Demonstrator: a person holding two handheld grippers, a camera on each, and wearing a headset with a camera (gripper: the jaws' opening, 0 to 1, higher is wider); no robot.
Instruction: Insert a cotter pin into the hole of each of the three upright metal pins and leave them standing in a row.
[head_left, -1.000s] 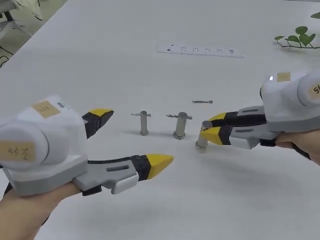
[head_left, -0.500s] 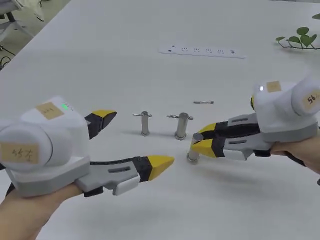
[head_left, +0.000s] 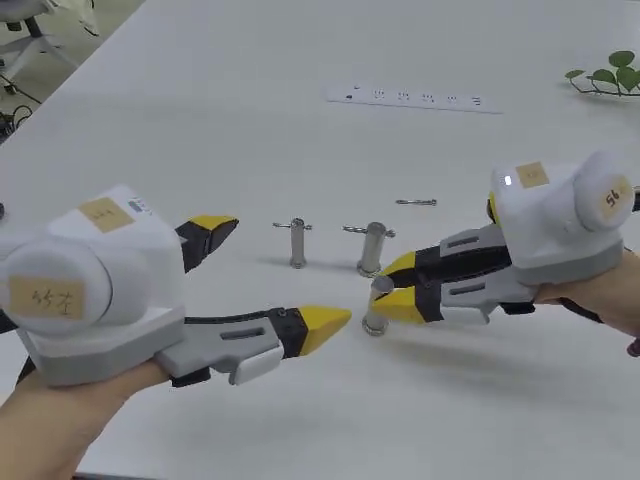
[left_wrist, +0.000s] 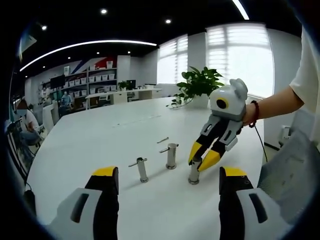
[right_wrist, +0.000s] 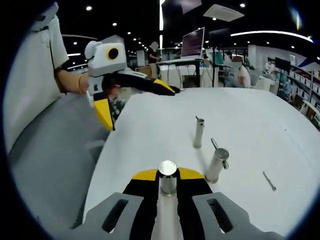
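Right tongs (head_left: 383, 290) are clamping the bare upright grey steel pin (head_left: 374, 320); left tongs (head_left: 282, 270) are gaping; thin loose cotter pin (head_left: 416, 202) is lying farther off, axis left-right.

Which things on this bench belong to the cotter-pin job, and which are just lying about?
Job: left pin, middle pin, third pin in the right gripper, loose cotter pin, left gripper.
Lying about: power strip, plant.

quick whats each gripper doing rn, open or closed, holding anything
left gripper: open, holding nothing.
right gripper: shut on a pin.
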